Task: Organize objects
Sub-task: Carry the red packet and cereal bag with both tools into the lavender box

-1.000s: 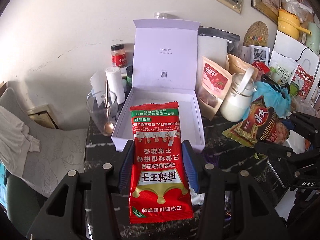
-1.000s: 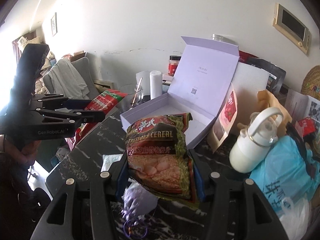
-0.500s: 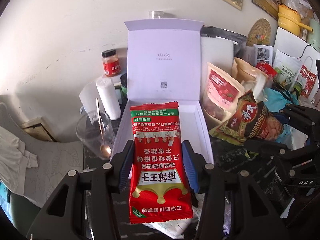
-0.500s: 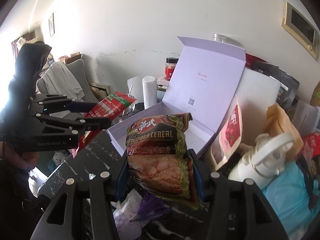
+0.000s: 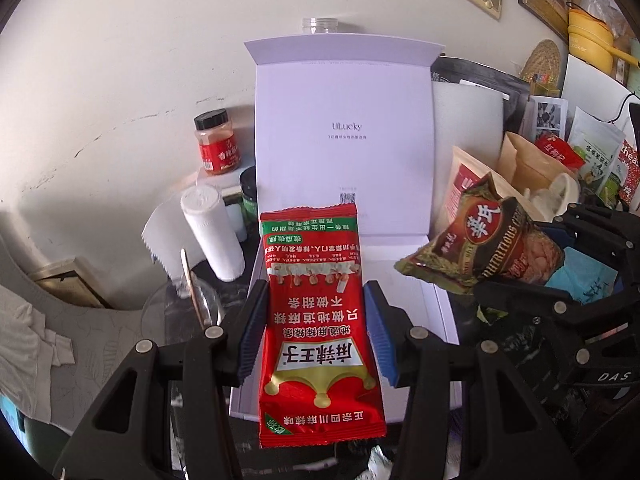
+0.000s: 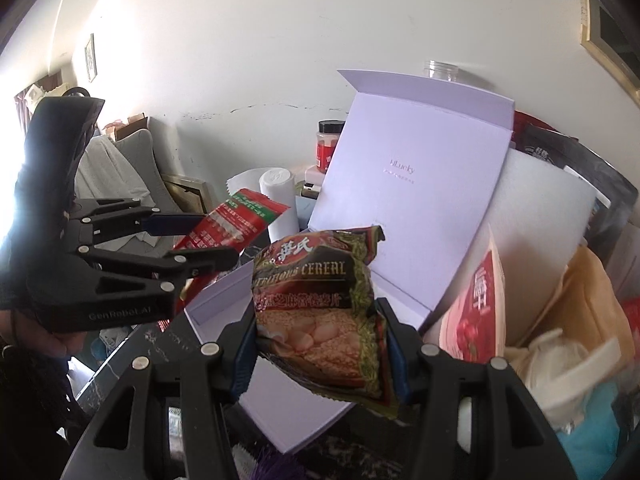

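Observation:
My left gripper (image 5: 316,332) is shut on a red snack packet (image 5: 318,320) and holds it over the front of the open white box (image 5: 440,312). My right gripper (image 6: 320,344) is shut on a green cereal packet (image 6: 320,300) and holds it over the same box (image 6: 276,412). The cereal packet (image 5: 484,244) shows at the right in the left wrist view. The red packet (image 6: 232,228) and left gripper (image 6: 192,240) show at the left in the right wrist view. The box lid (image 5: 344,136) stands upright behind.
A paper towel roll (image 5: 212,232), a glass with a spoon (image 5: 188,304) and a red spice jar (image 5: 216,140) stand left of the box. Snack pouches (image 6: 476,308), a white jug (image 6: 560,356) and bags crowd its right side. The table is dark marble (image 6: 132,348).
Both grippers have moved forward and closer to the box, which now looks larger. The cereal packet has come over the box's right side beside the red packet.

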The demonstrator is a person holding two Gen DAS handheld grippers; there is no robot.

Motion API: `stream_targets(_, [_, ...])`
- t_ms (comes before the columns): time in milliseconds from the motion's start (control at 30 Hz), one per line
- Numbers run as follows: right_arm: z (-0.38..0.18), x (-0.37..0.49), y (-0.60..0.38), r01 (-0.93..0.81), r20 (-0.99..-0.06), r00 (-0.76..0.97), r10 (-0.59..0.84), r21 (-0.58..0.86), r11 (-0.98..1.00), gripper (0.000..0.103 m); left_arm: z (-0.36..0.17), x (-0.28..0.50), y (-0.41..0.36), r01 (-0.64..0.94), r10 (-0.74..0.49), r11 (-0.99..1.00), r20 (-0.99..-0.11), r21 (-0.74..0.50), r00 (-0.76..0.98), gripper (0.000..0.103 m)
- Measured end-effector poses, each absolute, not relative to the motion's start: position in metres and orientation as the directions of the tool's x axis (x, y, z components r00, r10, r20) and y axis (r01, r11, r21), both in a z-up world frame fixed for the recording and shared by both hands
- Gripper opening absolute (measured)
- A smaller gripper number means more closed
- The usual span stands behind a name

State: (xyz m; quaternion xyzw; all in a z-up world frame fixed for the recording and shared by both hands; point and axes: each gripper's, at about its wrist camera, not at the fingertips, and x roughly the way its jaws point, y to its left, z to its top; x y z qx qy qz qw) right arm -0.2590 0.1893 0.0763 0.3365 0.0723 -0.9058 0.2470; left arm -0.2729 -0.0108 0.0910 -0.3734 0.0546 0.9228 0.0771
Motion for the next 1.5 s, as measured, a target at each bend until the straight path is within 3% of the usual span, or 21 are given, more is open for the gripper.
stream_targets(267, [0.072, -0.296, 0.191, 0.475, -0.628, -0.666, -0.402, 0.059, -0.878, 0.054, 0.079, -0.314, -0.004, -0.204, 0.115, -0.978, -0.702, 0.045, -0.703, 0.046])
stream_targets(567, [0.059, -0.332, 0.189, 0.398, -0.632, -0.711, -0.309, 0.002, -0.917, 0.054, 0.064, -0.346, -0.003, -0.188, 0.092, -0.98, -0.698, 0.061, -0.71, 0.046])
stream_targets(700, [0.044, -0.345, 0.188, 0.379, -0.658, -0.697, -0.285, -0.001, -0.925, 0.054, 0.051, -0.357, -0.007, -0.155, 0.063, -0.986, -0.7, 0.068, -0.711, 0.046])
stream_targets(833, [0.036, -0.352, 0.186, 0.376, -0.673, -0.688, -0.272, -0.01, -0.926, 0.054, 0.03, -0.369, -0.019, -0.131, 0.106, -0.991, -0.723, -0.023, -0.682, 0.046])
stream_targets(1200, [0.008, -0.368, 0.172, 0.35, -0.736, -0.649, -0.193, -0.064, -0.934, 0.054, -0.006, -0.388, -0.015, -0.12, 0.059, -0.992, -0.773, 0.023, -0.632, 0.046])
stream_targets(1500, [-0.014, -0.385, 0.177, 0.317, -0.785, -0.593, -0.177, -0.026, -0.948, 0.055, -0.034, -0.402, -0.011, -0.117, 0.037, -0.992, -0.805, 0.04, -0.591, 0.046])
